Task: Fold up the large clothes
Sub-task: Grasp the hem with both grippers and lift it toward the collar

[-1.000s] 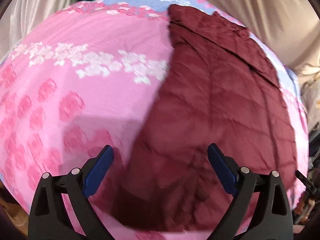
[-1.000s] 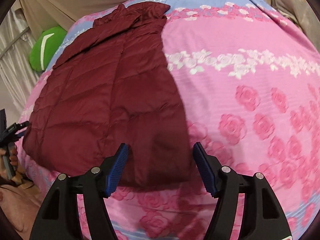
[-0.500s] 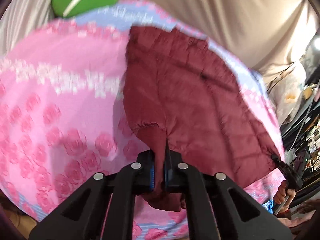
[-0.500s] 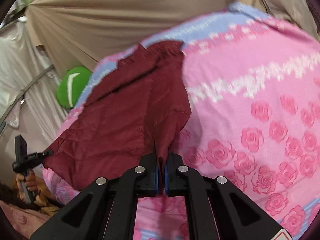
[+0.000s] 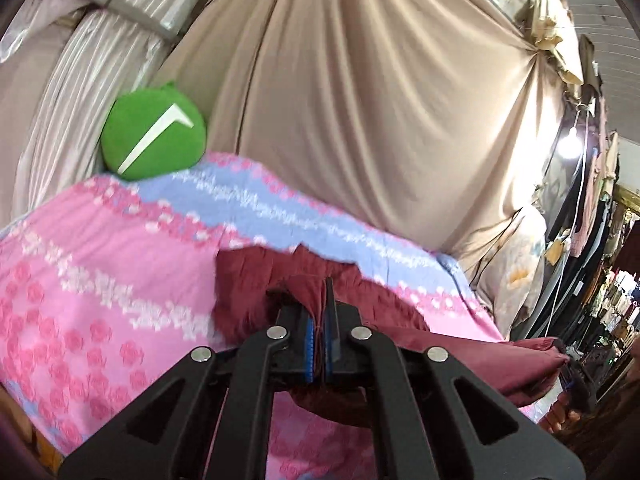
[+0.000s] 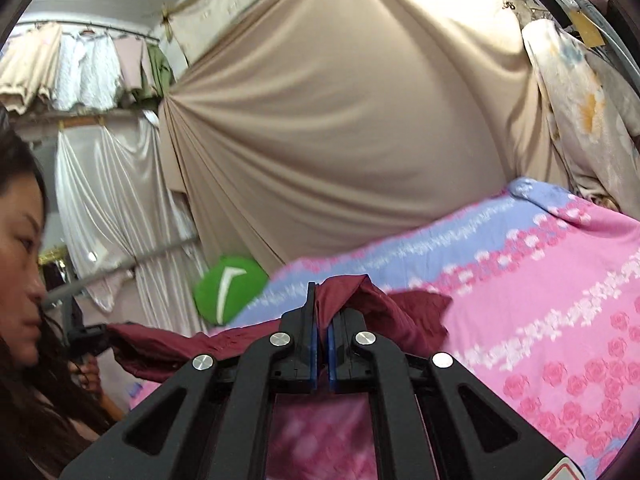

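A dark red quilted jacket (image 5: 248, 300) lies on a bed with a pink and blue floral cover (image 5: 100, 280). My left gripper (image 5: 318, 300) is shut on the jacket's near hem and holds it up off the bed. My right gripper (image 6: 322, 308) is shut on the other corner of the same hem (image 6: 360, 292), also lifted. The hem hangs stretched between the two grippers. In the right wrist view the left gripper (image 6: 86, 338) shows at far left holding the cloth. Most of the jacket's body is hidden behind the raised edge.
A round green cushion (image 5: 154, 136) sits at the bed's far corner. Beige drapes (image 5: 360, 100) hang behind the bed. The person's face (image 6: 20, 264) is at the left of the right wrist view. Hung clothes (image 6: 80, 68) line the wall.
Both grippers closed on the jacket's near hem, then rose and tilted up, lifting the hem off the bed. The views now look across the bed at the drapes.
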Motion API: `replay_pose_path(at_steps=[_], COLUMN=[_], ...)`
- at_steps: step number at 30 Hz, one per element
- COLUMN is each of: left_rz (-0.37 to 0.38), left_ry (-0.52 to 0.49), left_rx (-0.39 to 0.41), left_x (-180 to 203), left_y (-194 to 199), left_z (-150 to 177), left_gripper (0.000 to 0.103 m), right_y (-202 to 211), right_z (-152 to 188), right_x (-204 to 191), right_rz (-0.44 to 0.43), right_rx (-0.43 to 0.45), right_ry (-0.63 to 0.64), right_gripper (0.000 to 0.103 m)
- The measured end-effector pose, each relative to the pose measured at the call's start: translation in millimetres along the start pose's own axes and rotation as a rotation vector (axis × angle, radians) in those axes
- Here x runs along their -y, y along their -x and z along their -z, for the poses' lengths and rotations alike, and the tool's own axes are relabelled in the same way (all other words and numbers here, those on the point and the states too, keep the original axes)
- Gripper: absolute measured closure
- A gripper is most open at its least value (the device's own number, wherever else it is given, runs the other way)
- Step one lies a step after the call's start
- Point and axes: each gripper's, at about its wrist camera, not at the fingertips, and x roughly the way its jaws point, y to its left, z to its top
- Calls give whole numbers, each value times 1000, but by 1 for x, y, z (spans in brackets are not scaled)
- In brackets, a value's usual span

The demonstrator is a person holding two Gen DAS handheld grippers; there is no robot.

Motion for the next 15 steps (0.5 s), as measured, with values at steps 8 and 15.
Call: replay_pose_path(at_steps=[8, 15], left_rz=[-93, -319], left_ry=[-21, -79], left_rx=[-160, -345], left_x=[-21, -51], left_y=[-136, -302], left_z=[-32, -23], left_gripper=[101, 101], right_y=[-112, -250], right_z=[-29, -15], right_x=[31, 104], right_rz=[56, 228], right_rx=[-86, -252], right_ry=[-33, -115], right_gripper=[100, 100])
